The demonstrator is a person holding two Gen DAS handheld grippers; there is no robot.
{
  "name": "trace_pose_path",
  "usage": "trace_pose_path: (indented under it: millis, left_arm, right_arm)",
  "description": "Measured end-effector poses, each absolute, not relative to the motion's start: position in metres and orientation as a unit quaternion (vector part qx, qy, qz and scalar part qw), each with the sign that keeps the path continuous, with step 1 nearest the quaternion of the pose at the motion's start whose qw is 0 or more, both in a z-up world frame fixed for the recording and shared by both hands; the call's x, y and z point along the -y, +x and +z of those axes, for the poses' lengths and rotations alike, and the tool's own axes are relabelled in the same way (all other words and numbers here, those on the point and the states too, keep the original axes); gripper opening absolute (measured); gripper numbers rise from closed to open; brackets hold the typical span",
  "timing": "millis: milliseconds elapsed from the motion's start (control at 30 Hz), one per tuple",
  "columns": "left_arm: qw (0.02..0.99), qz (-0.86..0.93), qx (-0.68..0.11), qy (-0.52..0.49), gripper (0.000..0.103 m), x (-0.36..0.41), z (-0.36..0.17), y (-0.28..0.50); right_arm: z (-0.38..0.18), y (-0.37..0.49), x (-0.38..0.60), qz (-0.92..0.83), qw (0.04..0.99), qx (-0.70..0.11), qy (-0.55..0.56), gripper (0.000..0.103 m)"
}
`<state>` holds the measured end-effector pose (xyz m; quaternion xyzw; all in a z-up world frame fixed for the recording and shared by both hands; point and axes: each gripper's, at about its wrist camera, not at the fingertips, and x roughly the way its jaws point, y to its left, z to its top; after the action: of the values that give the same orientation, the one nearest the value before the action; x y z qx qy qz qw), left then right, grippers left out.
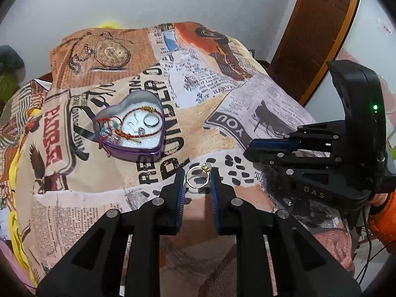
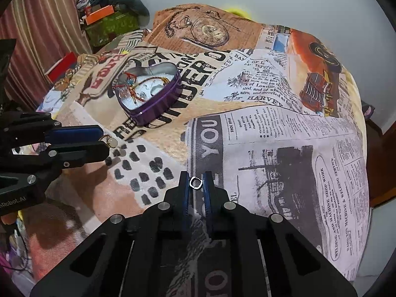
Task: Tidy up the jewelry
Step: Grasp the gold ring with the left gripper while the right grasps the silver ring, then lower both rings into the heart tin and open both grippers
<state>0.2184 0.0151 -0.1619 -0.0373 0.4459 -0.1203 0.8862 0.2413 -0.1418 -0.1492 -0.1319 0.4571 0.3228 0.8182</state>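
Pick-up stage: a gold ring (image 1: 198, 177) is pinched in the left tongs (image 1: 197, 182), a small silver ring (image 2: 195, 182) in the right tongs (image 2: 196, 185). Next, both likely go to the heart-shaped tin (image 1: 138, 148) at ten o'clock on the printed cloth (image 1: 222, 113), requiring release above its rim.

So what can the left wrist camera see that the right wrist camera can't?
Only the left wrist view shows the whole gold ring between the left gripper jaws, plus a brown door.

Only the right wrist view shows the small silver ring in the right gripper and a striped curtain.

Both show the heart-shaped tin of jewelry on the printed cloth.
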Motion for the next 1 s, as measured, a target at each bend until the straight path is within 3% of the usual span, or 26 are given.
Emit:
trace_pose_path:
  millis: [600,1000]
  left_arm:
    - [0.92,-0.083,-0.381,-0.045,0.018,-0.057,-0.108,0.212]
    - [0.928,-0.069,-0.362,-0.055,0.018,-0.088,-0.103,0.228]
  right_arm:
    - [-0.075,0.234,0.109,0.349,0.858,-0.36,-0.109,0.01]
    - [-0.075,0.249,0.08,0.371,0.853,-0.355,-0.092,0.01]
